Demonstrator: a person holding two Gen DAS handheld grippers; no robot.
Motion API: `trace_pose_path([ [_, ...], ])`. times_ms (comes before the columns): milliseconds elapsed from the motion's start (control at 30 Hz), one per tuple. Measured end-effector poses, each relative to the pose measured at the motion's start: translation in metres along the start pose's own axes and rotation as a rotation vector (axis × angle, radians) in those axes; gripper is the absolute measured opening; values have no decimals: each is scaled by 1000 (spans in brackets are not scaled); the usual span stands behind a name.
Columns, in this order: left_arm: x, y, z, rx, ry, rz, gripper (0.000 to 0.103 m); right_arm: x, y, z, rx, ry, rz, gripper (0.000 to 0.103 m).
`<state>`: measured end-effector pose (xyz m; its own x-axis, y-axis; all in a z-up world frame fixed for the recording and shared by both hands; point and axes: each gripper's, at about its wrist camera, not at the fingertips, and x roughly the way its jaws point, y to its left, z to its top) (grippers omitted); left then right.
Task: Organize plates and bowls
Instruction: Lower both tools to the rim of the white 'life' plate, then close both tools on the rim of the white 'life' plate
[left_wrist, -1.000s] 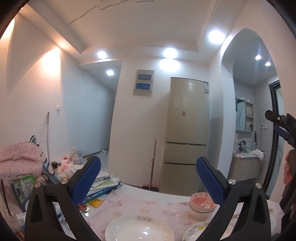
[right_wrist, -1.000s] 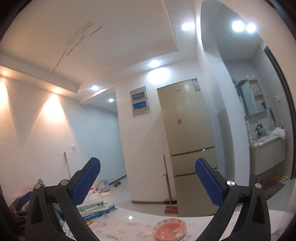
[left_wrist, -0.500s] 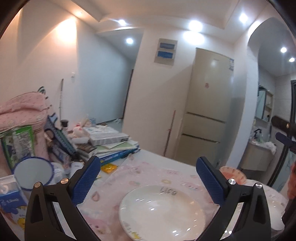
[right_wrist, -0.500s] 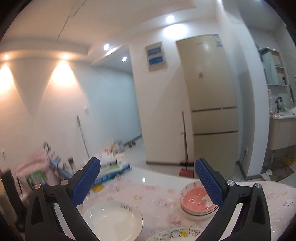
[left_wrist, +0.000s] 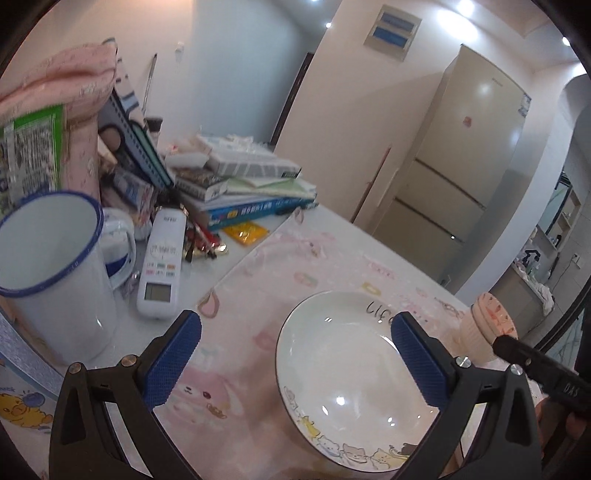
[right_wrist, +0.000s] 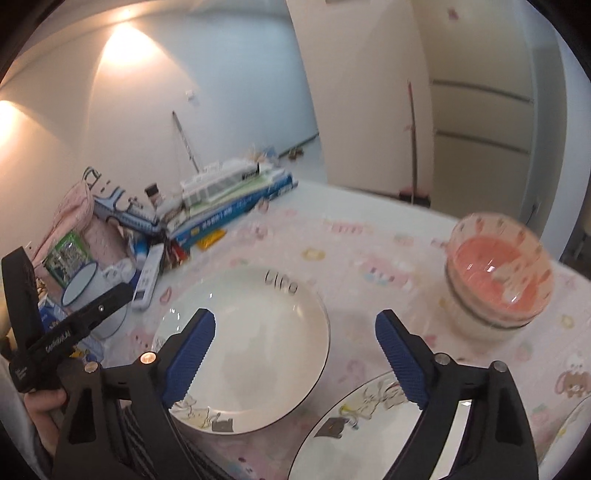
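Both grippers have dipped from ceiling toward table | left gripper (left_wrist: 295, 363) wide, empty | right gripper (right_wrist: 295, 360) closing — nothing between — beside white plate (right_wrist: 255, 350) | should approach rim squarely — bowls (right_wrist: 495, 288) beyond plate.

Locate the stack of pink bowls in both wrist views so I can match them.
Left wrist: stack of pink bowls at the right edge, beyond the right finger, seen side-on.
Right wrist: same stack at upper right, blurred, pink inside facing the camera.
Shared landmark: white plate with handwriting on its far rim, left of the stack in both.
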<state>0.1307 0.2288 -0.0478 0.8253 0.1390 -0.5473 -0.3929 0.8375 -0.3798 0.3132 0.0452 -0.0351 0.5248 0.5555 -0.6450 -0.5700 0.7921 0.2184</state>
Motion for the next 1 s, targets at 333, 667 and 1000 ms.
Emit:
trace_pose_path([
  [333, 31, 22, -10, -126, 191, -70, 60, 45, -15, -15, 84, 157, 48, 64],
  [667, 53, 28, -16, -149, 291, -63, 31, 73, -23, -27, 122, 268, 15, 23],
  [1000, 62, 22, -21, -109, 336, -31, 30, 77, -24, -28, 82, 257, -13, 14],
])
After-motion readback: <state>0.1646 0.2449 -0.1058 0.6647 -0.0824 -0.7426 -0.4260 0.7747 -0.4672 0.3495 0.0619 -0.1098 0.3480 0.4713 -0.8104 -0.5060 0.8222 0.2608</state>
